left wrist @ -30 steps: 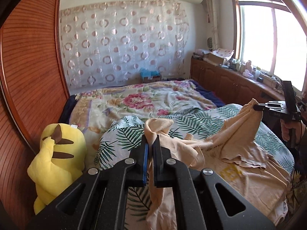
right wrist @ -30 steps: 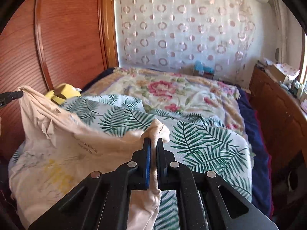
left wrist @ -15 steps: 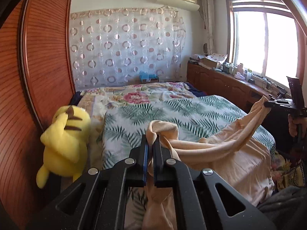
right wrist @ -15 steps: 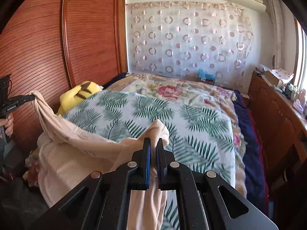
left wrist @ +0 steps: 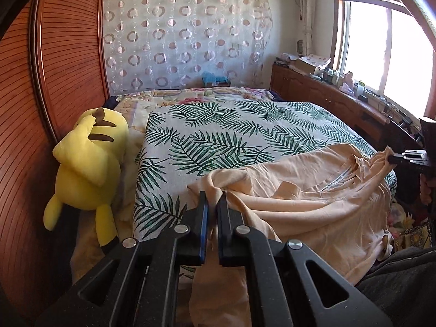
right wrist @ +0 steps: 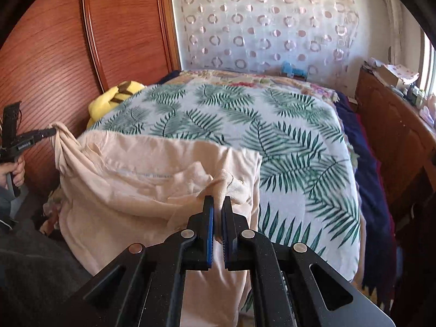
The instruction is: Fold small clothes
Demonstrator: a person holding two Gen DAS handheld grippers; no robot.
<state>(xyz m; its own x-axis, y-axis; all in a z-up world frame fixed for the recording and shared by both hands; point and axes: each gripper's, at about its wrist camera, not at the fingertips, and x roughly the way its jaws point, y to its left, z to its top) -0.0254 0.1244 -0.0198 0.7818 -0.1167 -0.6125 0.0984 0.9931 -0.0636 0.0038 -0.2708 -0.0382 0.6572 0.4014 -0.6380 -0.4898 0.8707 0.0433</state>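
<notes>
1. Left wrist view: my left gripper [left wrist: 212, 199] is clamped on a bunched corner of the peach shirt [left wrist: 313, 207], cloth pinched between its two fingers, at the near edge of the bed.
2. From that pinch the shirt runs across the near end of the palm-leaf bedspread [left wrist: 231, 133] to my right gripper [left wrist: 392, 159], whose tips bite the opposite corner — the garment sags between the two holds and hangs over the foot of the bed.
3. Right wrist view: my right gripper [right wrist: 217, 204] is closed on a fold of the shirt [right wrist: 141, 179]; the fabric rises in a small peak just ahead of the blue finger pads [right wrist: 209, 229].
4. Far left in the same view, the left gripper [right wrist: 51, 131] holds a twisted knot of shirt off the bed's edge, with my hand [right wrist: 15, 173] wrapped round its handle below.
5. The shirt's upper part lies flat on the palm-leaf bedspread [right wrist: 286, 141], a line of faint print across it, while the lower part drapes down the front of the mattress.
6. A yellow plush toy [left wrist: 90, 163] slumps at the left side of the bed against the wooden wardrobe [left wrist: 54, 68], well apart from the shirt — only its striped top [right wrist: 117, 98] shows in the right wrist view.
7. Behind the bed hangs a sheer curtain with ring patterns [left wrist: 185, 41]; a bright window [left wrist: 381, 54] sits above a low wooden cabinet [left wrist: 327, 95] cluttered with small items.
</notes>
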